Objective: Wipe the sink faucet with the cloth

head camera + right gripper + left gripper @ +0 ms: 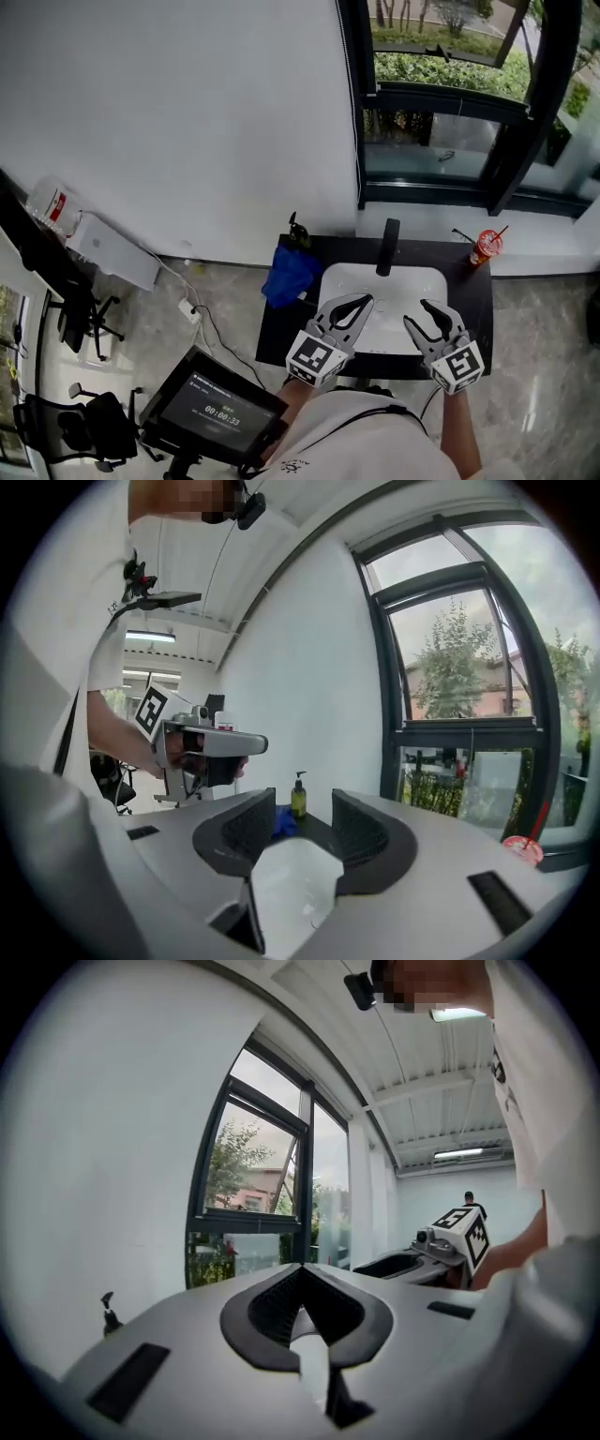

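Blue crumpled cloth (291,274) lies just up-left of our left gripper (356,307), jaws together, and farther from our right gripper (415,314), jaws apart and empty.

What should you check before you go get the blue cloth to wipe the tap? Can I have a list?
1. Cloth free to grab: it lies at the left end of the counter with nothing on it. Ok.
2. Right gripper ready: jaws apart, nothing between them. Ok.
3. Left gripper ready: jaws together, empty; it must open first. Not ok.
4. Faucet clear: nothing on or against it. Ok.
5. Soap bottle clear of the cloth: it stands right behind it. Cannot tell.
6. Cup out of the way: at the counter's far right. Ok.
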Available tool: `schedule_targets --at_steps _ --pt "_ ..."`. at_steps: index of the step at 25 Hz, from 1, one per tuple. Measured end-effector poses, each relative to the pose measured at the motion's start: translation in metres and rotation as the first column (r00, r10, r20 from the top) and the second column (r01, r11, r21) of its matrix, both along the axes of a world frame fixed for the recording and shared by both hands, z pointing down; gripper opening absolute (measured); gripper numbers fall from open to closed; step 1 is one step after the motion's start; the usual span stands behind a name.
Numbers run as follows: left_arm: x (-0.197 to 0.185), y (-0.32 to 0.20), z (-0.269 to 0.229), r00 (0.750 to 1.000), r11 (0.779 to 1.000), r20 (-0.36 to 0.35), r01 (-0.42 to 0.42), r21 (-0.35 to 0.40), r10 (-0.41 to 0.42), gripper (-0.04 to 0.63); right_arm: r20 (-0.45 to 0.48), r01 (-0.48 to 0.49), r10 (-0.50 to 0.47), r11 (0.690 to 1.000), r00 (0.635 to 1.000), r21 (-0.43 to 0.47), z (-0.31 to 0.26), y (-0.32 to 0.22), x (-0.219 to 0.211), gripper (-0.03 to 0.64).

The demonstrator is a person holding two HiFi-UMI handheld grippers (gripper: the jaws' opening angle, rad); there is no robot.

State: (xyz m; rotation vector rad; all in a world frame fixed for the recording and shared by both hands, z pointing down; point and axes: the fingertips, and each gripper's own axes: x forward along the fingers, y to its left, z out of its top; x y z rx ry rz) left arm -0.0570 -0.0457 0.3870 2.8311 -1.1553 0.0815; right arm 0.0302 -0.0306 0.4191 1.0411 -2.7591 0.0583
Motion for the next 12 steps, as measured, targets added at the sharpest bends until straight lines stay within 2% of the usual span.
schedule_targets --at_steps 4,6,9,12 --pt "-0.027 -0.005 -0.002 0.998 0.998 -0.012 0.065 0.019 -0.065 0.000 0.019 0.028 -0.028 0.999 0.999 0.016 -0.005 -0.011 -0.019 0.191" --pt "-0.036 -0.003 -0.005 0.997 0.997 -0.023 0.075 0.025 -0.074 0.000 0.020 0.013 -0.013 1.000 1.000 0.026 -0.012 -0.011 -0.023 0.105" --pt "-0.043 0.004 -0.009 0.997 0.998 -0.041 0.062 0.025 -0.061 -0.001 0.010 -0.012 0.012 0.999 1.000 0.030 -0.019 -0.003 -0.026 0.082" --pt "-0.041 0.006 -0.009 0.998 0.999 -0.055 0.027 0.025 -0.026 0.000 0.015 -0.049 0.049 0.998 0.999 0.032 -0.021 0.003 -0.024 0.008"
